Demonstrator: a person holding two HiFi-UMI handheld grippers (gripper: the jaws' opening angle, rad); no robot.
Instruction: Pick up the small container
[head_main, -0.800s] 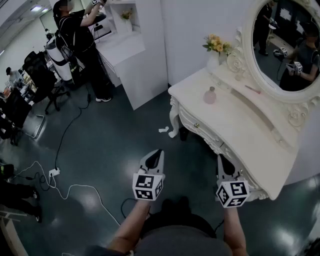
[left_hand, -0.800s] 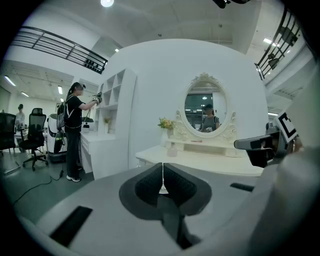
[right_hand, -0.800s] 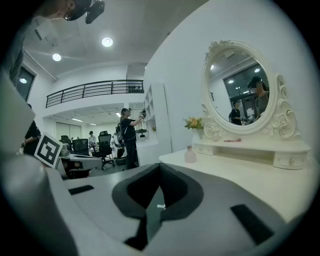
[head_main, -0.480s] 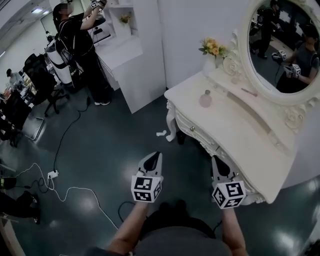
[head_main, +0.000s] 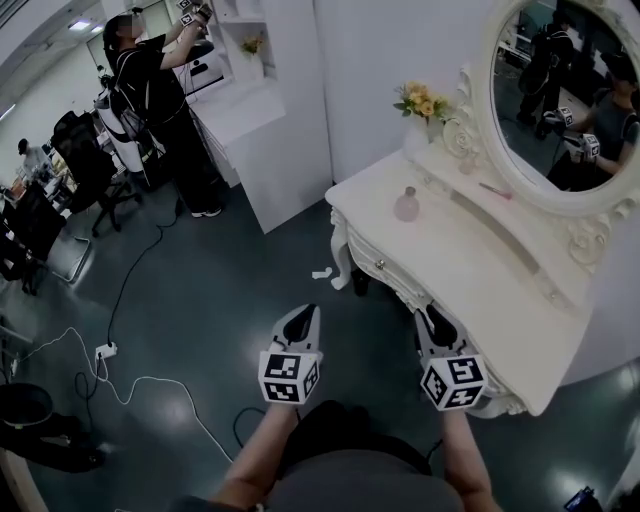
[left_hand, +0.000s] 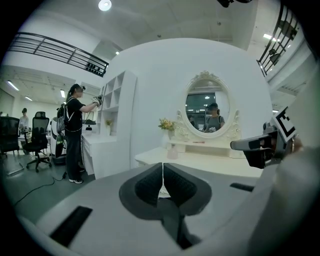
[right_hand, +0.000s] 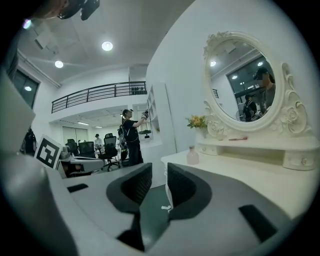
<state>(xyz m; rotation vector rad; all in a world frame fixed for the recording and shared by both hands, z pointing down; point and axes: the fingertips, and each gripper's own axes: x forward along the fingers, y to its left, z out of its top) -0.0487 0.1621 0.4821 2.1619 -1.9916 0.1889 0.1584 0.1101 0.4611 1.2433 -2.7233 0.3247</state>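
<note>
Jaws: left gripper together, right gripper apart

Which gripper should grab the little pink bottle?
The right hand-held gripper: it is nearer the pink bottle, by the dressing table, jaws apart. The left hand-held gripper hangs over floor, shut.

The counter, right of centre in the head view, is mostly bare from its near edge up to the small pink bottle, which stands alone with open room all round. Toward the upper right, a raised ledge, a vase of flowers and the oval mirror close off the back. The right claw sits at the counter's front edge. The left claw is over open floor, with cables at lower left.
</note>
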